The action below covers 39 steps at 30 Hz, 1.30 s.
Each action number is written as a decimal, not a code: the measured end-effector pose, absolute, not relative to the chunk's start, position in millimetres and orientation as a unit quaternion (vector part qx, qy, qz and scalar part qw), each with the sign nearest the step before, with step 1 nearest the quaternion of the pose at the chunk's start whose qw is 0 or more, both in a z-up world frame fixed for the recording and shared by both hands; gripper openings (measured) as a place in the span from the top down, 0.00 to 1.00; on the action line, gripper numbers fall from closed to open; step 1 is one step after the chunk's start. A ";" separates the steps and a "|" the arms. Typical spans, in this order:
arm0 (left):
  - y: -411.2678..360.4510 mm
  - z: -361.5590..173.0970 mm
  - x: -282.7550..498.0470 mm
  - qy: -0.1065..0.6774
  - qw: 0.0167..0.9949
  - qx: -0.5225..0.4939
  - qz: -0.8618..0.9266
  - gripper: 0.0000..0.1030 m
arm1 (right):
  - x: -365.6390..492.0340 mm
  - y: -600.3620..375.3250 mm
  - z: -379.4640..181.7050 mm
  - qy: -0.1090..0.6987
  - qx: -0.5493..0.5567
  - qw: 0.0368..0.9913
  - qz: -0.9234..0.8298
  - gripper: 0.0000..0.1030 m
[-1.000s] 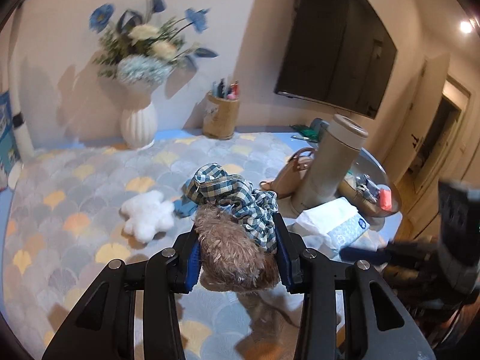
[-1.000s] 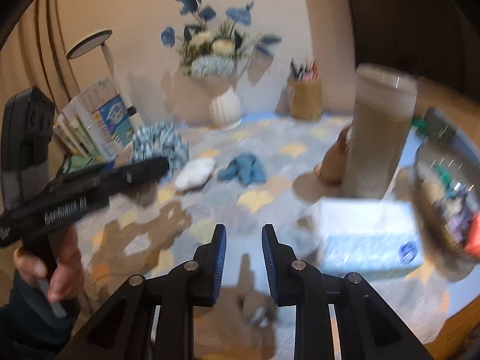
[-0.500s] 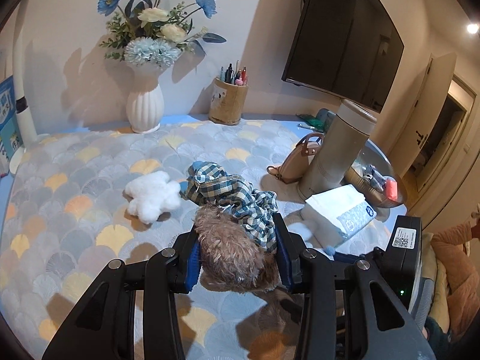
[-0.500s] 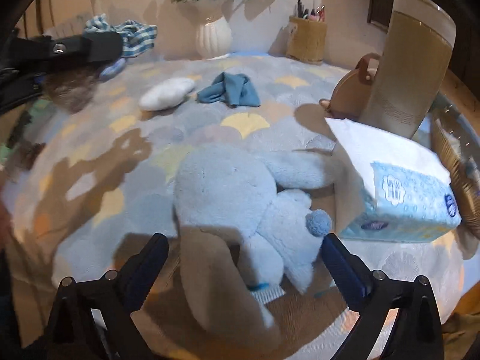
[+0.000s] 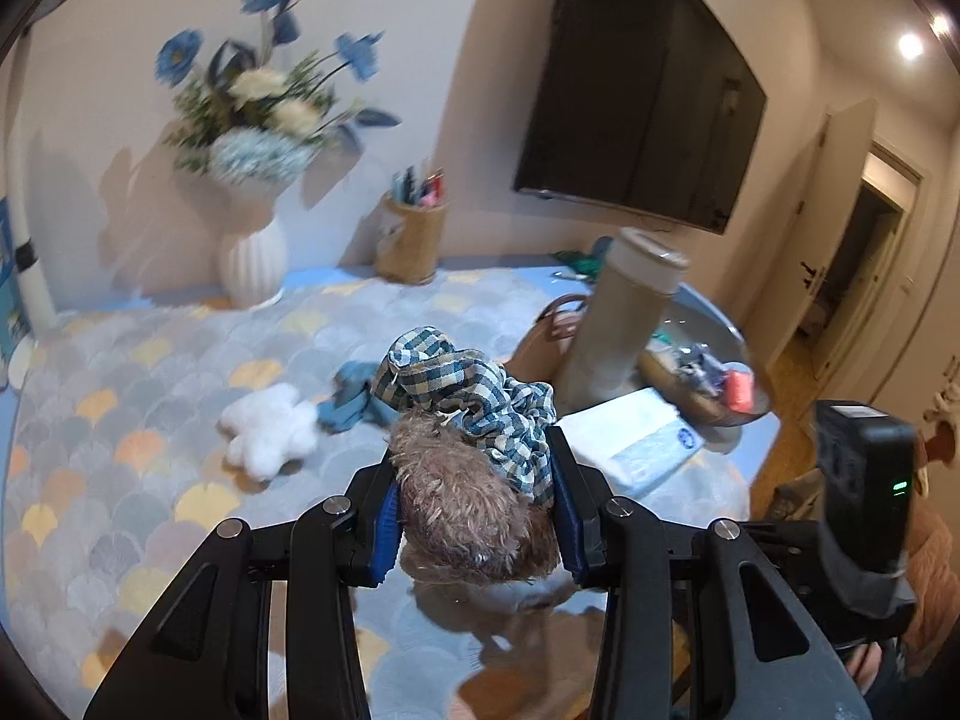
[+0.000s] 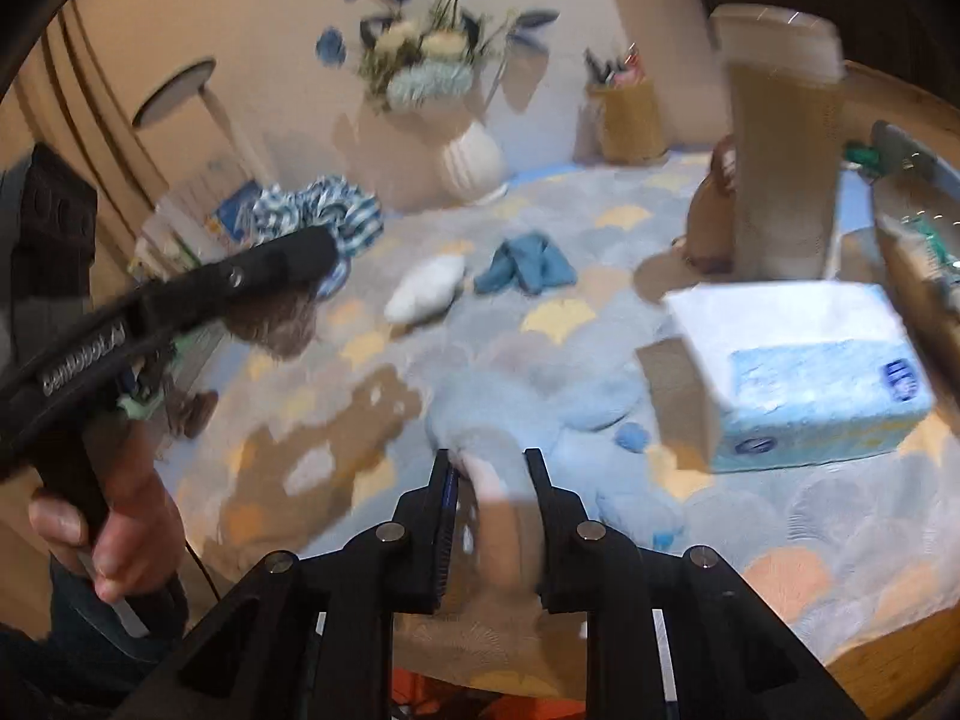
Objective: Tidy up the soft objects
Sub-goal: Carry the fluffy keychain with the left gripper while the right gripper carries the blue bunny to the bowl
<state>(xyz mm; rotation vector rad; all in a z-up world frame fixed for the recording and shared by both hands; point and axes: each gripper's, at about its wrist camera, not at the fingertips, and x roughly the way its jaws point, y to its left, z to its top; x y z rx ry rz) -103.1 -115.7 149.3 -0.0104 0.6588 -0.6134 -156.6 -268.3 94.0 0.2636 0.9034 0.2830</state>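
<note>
My left gripper (image 5: 474, 480) is shut on a brown furry plush (image 5: 468, 516) wrapped in a blue checked cloth (image 5: 468, 384), held above the scalloped mat (image 5: 120, 420). In the right wrist view the same bundle (image 6: 270, 318) hangs at the left. My right gripper (image 6: 489, 474) is closing its jaws on a floppy ear of the pale blue plush rabbit (image 6: 498, 402), which lies on the mat beside the tissue box (image 6: 822, 384). A white fluffy toy (image 6: 426, 294) and a crumpled blue cloth (image 6: 528, 264) lie further back.
A tall beige cylinder (image 6: 780, 150) and a small brown bag (image 6: 708, 222) stand behind the tissue box. A white vase of flowers (image 6: 471, 162) and a pen holder (image 6: 630, 114) stand by the wall. A tray of small items (image 5: 708, 384) is at the right edge.
Half a second ago the right jaws stood wide over the blue rabbit; now they have closed on its ear. The left gripper drifted slightly, still holding its bundle.
</note>
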 end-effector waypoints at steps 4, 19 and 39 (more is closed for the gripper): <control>-120.1 147.6 -105.5 0.318 0.902 0.008 -0.291 0.63 | -143.4 -263.7 75.2 0.460 0.108 0.870 0.142 0.80; -100.9 129.2 -98.4 0.339 0.896 -0.017 -0.285 0.63 | -145.5 -209.8 28.6 0.501 -0.121 0.844 0.145 0.05; -214.2 174.2 -118.0 0.306 0.864 0.042 -0.398 0.63 | -193.0 -346.2 143.8 0.391 0.125 0.911 0.033 0.22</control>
